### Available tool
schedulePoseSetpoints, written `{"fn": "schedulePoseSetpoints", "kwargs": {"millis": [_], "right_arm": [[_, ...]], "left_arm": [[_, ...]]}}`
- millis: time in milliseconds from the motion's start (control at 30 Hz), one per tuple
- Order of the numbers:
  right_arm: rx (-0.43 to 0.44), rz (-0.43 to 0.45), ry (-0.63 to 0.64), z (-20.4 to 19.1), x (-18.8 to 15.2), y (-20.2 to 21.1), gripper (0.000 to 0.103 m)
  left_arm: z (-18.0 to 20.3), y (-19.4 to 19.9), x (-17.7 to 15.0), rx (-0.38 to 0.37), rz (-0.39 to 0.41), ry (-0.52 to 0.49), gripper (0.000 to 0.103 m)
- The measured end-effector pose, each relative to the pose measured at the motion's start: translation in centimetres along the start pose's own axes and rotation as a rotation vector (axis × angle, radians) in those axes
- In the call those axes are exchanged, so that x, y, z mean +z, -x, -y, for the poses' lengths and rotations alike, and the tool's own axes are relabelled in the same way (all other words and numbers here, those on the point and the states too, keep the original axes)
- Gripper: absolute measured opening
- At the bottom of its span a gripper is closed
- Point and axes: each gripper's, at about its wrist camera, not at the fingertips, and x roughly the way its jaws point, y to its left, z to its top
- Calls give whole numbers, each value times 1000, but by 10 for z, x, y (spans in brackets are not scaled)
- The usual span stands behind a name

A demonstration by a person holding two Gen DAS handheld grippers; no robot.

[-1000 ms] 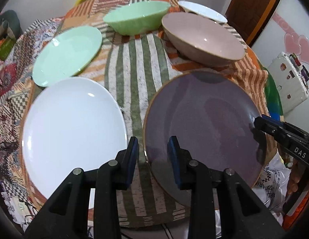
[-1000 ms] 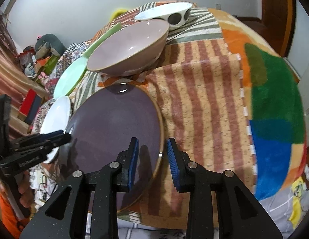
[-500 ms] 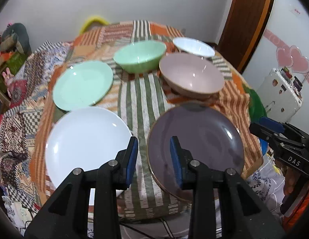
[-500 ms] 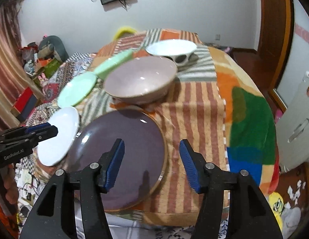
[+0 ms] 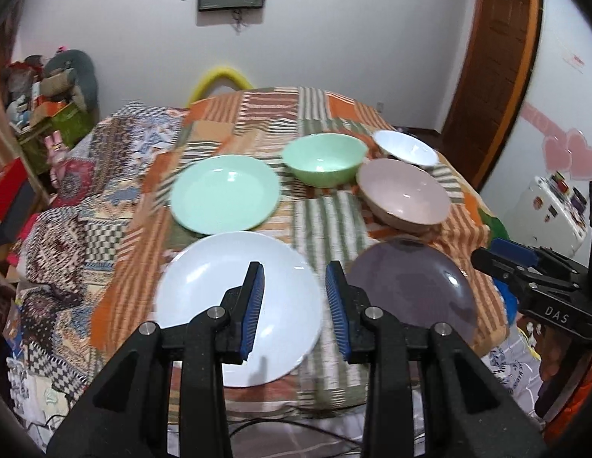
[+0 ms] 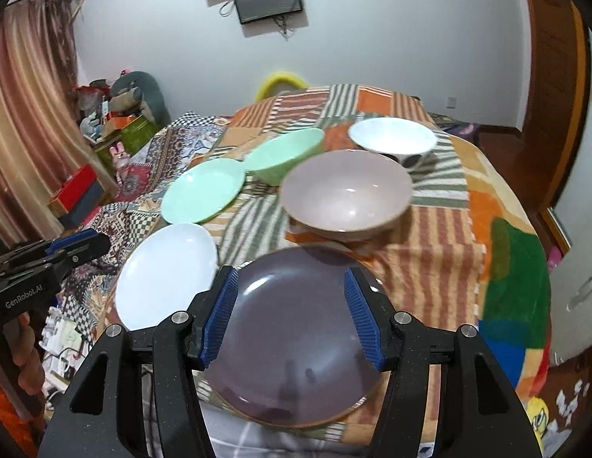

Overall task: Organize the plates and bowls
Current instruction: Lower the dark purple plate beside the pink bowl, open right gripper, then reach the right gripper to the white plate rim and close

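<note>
On a patchwork-covered table lie a white plate (image 5: 219,294), a purple plate (image 5: 414,282) and a mint green plate (image 5: 224,198). Behind them stand a green bowl (image 5: 323,163), a pink bowl (image 5: 404,194) and a white bowl (image 5: 404,147). My left gripper (image 5: 295,309) is open and empty above the white plate's near right part. My right gripper (image 6: 292,316) is open wide and empty above the purple plate (image 6: 292,347). The right view also shows the white plate (image 6: 162,274), pink bowl (image 6: 347,194), green bowl (image 6: 284,154), green plate (image 6: 202,191) and white bowl (image 6: 393,139).
The table's front edge (image 5: 296,408) is close under both grippers. A yellow chair back (image 5: 219,78) rises behind the table. Cluttered boxes (image 5: 40,122) stand at the left, a wooden door (image 5: 490,57) at the right. The other gripper (image 5: 525,271) shows at the right edge.
Both grippers have pulled back and risen from the table, so all the dishes now show. The right gripper's jaws have opened wide. The left gripper shifted left over the white plate.
</note>
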Motion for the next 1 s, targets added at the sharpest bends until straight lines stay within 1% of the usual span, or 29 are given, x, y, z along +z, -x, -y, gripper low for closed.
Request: {"fn": "schedulePoseSetpoints", "kwargs": {"millis": [100,233,367,467,567,700,833,933,1000], "right_arm": [[23,-8,11,-12,4,-9,54],[25,-17,32,-27,5,-19,54],[19,-37,75,-46,6,-33,54],[42,-65,82,-56,8,-45,54],[71,-97,74,-66,9,-59,54],[66,-136,112,-79,6,-76,54],[67,-184,145,-91,4,-94,54],[79,-208,137,-92,5,-106,54],[94,-221,107,-90,6,-114,54]], "left_arm": [[-24,4,-4,37,3,42,33],[-54,6,-11,74,1,99,34],[-78,1,-20,91,-14,146,34],[-94,-8,-27,97,-37,171,34],[-104,-16,-33,101,-57,188,34],[-116,-24,-39,113,-71,203,34],[-126,-32,-44,109,-83,228,34],[-133,-40,-46,110,-97,236,34],[-137,-46,-48,109,-109,239,34]]}}
